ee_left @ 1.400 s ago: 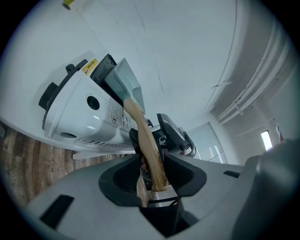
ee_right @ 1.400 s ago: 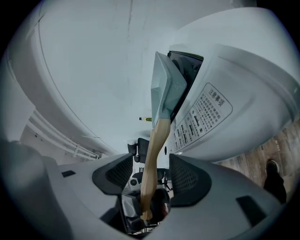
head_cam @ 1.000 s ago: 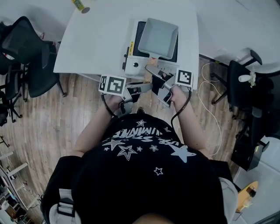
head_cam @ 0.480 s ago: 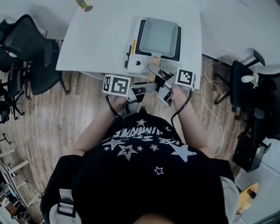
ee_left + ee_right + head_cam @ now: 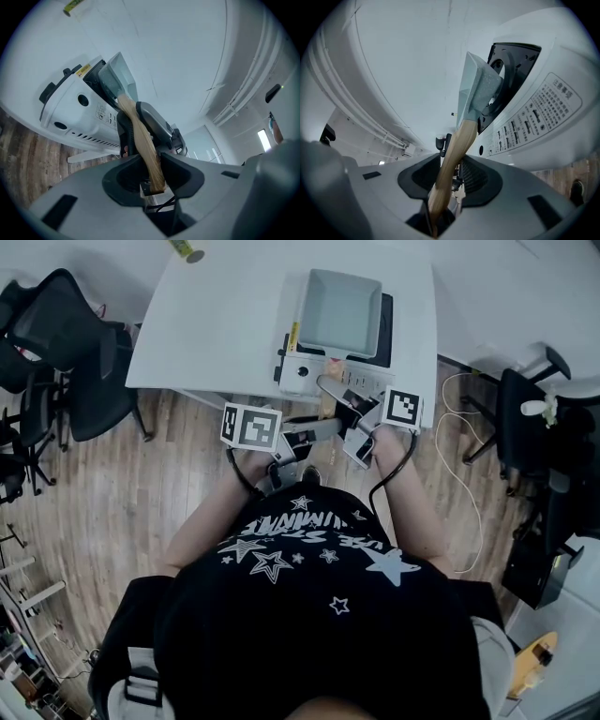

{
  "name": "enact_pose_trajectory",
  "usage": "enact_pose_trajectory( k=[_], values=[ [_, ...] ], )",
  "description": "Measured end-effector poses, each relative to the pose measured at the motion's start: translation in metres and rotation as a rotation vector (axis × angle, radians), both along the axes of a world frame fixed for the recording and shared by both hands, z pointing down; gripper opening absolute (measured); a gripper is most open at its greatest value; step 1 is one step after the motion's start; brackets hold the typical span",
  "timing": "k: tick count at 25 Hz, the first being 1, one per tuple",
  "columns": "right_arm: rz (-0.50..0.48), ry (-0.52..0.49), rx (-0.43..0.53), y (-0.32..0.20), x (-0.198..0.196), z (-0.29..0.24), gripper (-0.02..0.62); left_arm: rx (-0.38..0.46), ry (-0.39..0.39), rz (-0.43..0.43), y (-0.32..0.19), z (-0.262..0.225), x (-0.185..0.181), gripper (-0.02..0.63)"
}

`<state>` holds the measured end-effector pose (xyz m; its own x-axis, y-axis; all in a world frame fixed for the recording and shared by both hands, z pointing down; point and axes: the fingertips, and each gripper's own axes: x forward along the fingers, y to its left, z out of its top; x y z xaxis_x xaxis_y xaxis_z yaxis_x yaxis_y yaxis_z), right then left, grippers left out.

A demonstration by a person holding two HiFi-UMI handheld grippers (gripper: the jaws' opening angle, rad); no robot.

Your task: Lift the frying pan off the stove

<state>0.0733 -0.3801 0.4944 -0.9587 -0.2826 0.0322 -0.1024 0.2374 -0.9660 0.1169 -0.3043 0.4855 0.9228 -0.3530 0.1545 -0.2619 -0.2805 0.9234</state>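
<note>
Head view looks steeply down from above; both gripper views, close in, share the stove [image 5: 70, 115].

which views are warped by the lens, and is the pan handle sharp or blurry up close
Head view: evenly lit, mild warping, frying pan crisp. Left gripper view: strong fisheye with dark corners; wooden handle fairly sharp. Right gripper view: same fisheye; the handle's near end at the bottom looks softer, while the stove print stays legible.

You are clamping your left gripper [image 5: 314, 430] on the frying pan's wooden handle [image 5: 140, 140], its jaws pointing toward 3 o'clock in the head view. Your right gripper [image 5: 349, 409], pointing toward 10 o'clock, has just been closing its jaws and is pinching the same handle. Both forearms [image 5: 208, 521] are reaching toward 12 o'clock.
</note>
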Motion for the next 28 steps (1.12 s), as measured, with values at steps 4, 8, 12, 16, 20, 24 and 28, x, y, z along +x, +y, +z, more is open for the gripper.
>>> enact_pose_trajectory(
  k=[4,8,12,16,20,24,28],
  values=[
    [0.017,0.000,0.055,0.026,-0.016,-0.015,0.140,0.040,0.000,0.009,0.027,-0.011,-0.018,0.123],
    [0.041,-0.024,0.065,0.039,-0.022,-0.028,0.141,0.065,0.006,0.027,0.040,-0.022,-0.027,0.123],
    [0.054,-0.022,0.084,0.044,-0.023,-0.038,0.143,0.079,0.013,0.042,0.046,-0.032,-0.031,0.123],
    [0.067,-0.025,0.099,0.049,-0.025,-0.046,0.144,0.080,0.021,0.059,0.051,-0.040,-0.033,0.123],
    [0.081,-0.024,0.109,0.049,-0.024,-0.052,0.146,0.088,0.022,0.082,0.052,-0.046,-0.032,0.126],
    [0.108,-0.014,0.112,0.056,-0.029,-0.060,0.149,0.086,0.041,0.105,0.060,-0.055,-0.040,0.126],
    [0.136,0.009,0.119,0.081,-0.045,-0.062,0.150,0.093,0.058,0.137,0.086,-0.057,-0.059,0.127]
  ],
)
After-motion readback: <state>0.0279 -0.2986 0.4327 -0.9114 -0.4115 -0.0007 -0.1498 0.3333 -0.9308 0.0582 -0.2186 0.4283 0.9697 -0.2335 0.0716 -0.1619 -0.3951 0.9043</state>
